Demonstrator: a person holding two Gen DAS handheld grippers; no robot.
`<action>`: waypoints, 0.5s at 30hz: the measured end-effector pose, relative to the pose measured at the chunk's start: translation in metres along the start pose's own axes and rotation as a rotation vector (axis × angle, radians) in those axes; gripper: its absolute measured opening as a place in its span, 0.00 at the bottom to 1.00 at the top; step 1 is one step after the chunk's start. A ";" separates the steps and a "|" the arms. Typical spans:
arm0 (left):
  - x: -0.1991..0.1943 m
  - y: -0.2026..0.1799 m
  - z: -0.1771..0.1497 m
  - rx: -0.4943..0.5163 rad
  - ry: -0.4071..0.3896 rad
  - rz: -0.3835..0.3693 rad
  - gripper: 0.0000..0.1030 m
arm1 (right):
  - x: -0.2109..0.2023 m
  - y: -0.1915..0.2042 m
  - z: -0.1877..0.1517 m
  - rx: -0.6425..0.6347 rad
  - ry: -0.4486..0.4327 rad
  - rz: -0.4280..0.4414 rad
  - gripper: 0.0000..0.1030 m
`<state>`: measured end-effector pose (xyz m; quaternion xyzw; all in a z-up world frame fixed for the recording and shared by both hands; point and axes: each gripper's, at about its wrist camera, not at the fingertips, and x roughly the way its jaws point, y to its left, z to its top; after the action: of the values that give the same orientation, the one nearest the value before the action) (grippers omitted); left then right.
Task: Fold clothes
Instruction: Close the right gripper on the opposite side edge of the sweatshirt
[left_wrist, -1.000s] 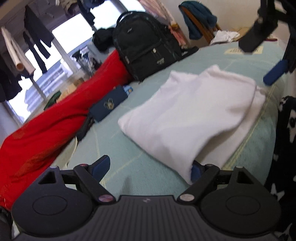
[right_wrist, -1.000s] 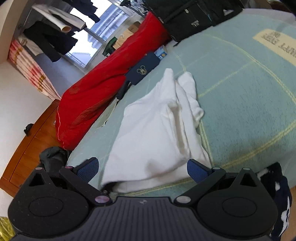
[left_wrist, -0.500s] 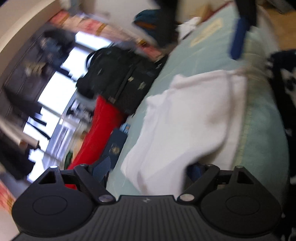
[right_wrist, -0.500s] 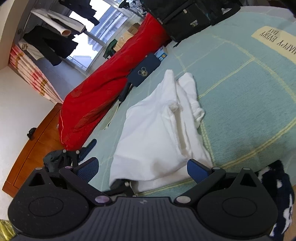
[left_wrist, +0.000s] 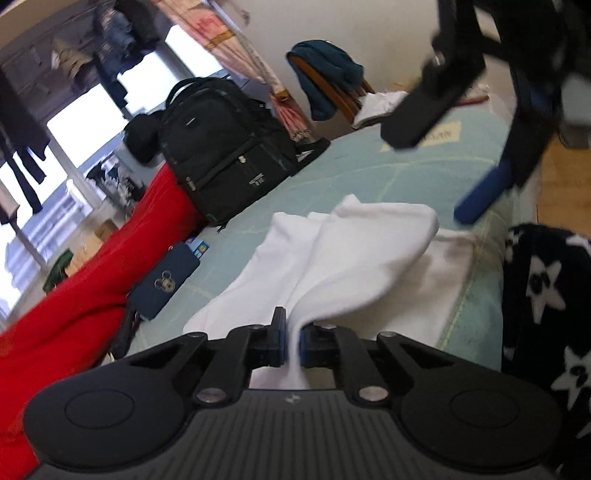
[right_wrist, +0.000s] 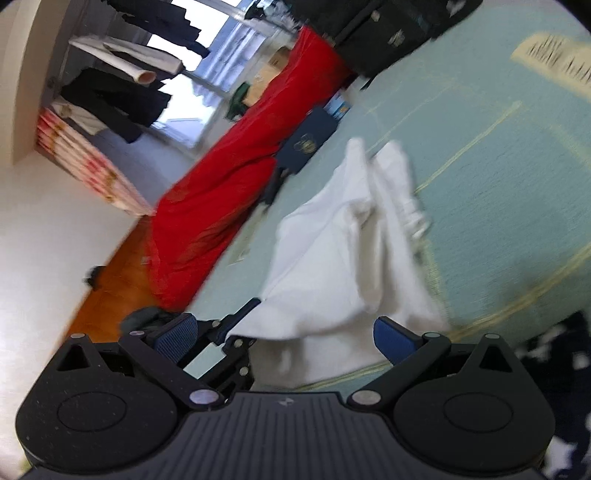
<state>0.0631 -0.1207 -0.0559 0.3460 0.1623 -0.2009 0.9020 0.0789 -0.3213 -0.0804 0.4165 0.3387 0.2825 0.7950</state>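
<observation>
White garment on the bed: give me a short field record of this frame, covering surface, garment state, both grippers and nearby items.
surface: pale green bedspread
garment: white garment, partly folded, near corner pulled up
left gripper: jaws have just closed, pinching the garment's corner
right gripper: open, garment edge between its fingers, not pressed
nearby: black backpack, red blanket, navy pouch

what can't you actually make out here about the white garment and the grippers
- Left wrist view: the pinched bit of the white garment is hidden inside the shut left gripper.
- Right wrist view: motion blur smears the folds; the near edge drops behind the open right gripper.
- Left wrist view: the print on the bedspread label is blurred.
</observation>
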 end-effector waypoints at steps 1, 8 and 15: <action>-0.003 0.003 0.000 -0.018 -0.001 -0.002 0.05 | 0.007 -0.004 0.002 0.024 0.015 0.023 1.00; -0.014 0.016 -0.004 -0.127 -0.002 -0.045 0.05 | 0.057 -0.026 0.027 0.118 0.025 0.095 1.00; -0.042 0.041 -0.023 -0.299 -0.037 -0.154 0.14 | 0.078 -0.037 0.051 0.039 -0.031 0.021 0.94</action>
<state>0.0422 -0.0661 -0.0314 0.1908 0.1997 -0.2496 0.9281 0.1719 -0.3062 -0.1139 0.4399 0.3274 0.2779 0.7887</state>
